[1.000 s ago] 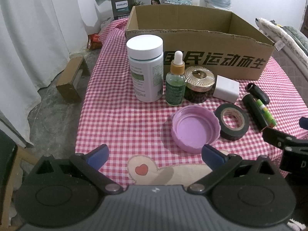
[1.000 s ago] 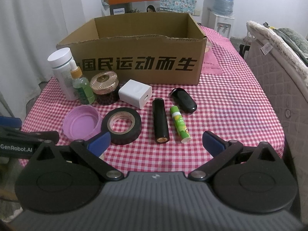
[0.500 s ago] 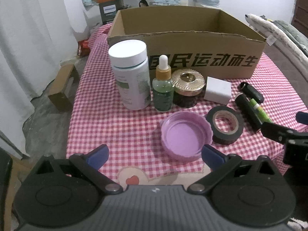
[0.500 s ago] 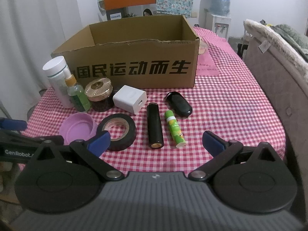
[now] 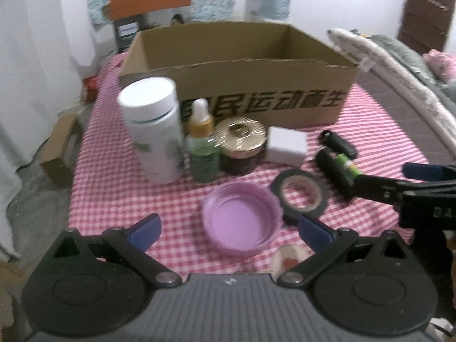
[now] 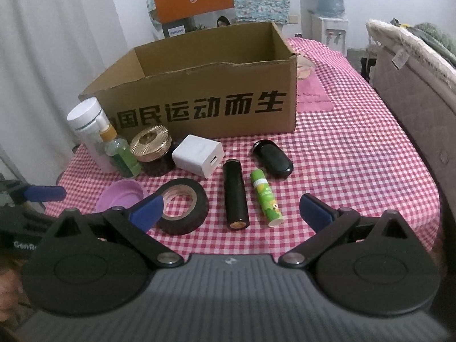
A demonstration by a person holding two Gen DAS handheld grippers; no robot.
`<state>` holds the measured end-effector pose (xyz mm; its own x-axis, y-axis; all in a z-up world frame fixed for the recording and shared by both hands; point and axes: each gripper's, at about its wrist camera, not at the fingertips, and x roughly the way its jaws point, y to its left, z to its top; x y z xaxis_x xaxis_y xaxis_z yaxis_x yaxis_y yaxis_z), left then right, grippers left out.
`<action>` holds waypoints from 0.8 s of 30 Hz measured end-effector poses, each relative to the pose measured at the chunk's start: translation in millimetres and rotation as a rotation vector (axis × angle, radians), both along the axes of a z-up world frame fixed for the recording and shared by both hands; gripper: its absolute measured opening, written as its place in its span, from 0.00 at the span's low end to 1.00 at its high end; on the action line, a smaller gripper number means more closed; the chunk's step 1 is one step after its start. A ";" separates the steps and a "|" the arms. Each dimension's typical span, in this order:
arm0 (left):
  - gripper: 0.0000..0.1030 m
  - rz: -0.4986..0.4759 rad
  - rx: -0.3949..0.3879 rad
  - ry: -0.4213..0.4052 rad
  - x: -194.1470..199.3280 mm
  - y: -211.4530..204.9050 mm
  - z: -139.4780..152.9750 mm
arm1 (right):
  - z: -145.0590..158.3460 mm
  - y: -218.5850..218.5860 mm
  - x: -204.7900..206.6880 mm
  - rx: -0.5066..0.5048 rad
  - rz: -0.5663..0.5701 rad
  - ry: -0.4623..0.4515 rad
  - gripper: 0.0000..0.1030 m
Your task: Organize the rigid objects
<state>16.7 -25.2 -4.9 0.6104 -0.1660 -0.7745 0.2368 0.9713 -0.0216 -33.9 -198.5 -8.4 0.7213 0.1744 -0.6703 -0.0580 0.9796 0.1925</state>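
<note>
The left claw (image 5: 229, 229) is spread wide and holds nothing; its blue-tipped fingers (image 5: 145, 231) sit low over the near edge of the desk (image 6: 356, 154), which carries a red-and-white checked cloth. The purple lid (image 5: 242, 222) lies open side up between those fingers, not touched by either. The right claw (image 6: 232, 212) is likewise spread wide and empty, facing the row of small items.

The open cardboard box (image 6: 199, 97), printed with black characters on its front wall, stands at the far side of the desk. In front of it, from left to right in the right wrist view:
- white-capped bottle (image 6: 85, 131), upright
- green dropper bottle (image 6: 121, 154), upright, just beside the white-capped bottle
- gold-lidded dark jar (image 6: 152, 149)
- white charger block (image 6: 198, 159)
- black oval case (image 6: 272, 158)

Nearer the claws lie the black tape roll (image 6: 182, 206), flat on the cloth beside the purple lid, then the black cylinder (image 6: 235, 199) and the green stick tube (image 6: 266, 198), side by side and apart. The left wrist view is motion-blurred.
</note>
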 end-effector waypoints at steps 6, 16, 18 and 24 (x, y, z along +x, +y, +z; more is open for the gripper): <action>0.99 -0.070 -0.003 -0.023 -0.3 -5.1 -3.6 | 1.3 -13.3 -3.2 0.102 0.007 -0.036 0.99; 0.97 -0.135 0.070 -0.020 -5.2 -4.4 -15.2 | -1.2 15.4 14.7 0.305 0.188 0.015 0.89; 0.97 -0.140 0.078 -0.025 -3.2 -3.6 -18.4 | -3.7 23.0 20.2 0.323 0.211 0.046 0.83; 0.88 -0.183 0.105 -0.021 5.8 -5.5 -27.8 | -11.8 41.2 36.8 0.325 0.244 0.143 0.57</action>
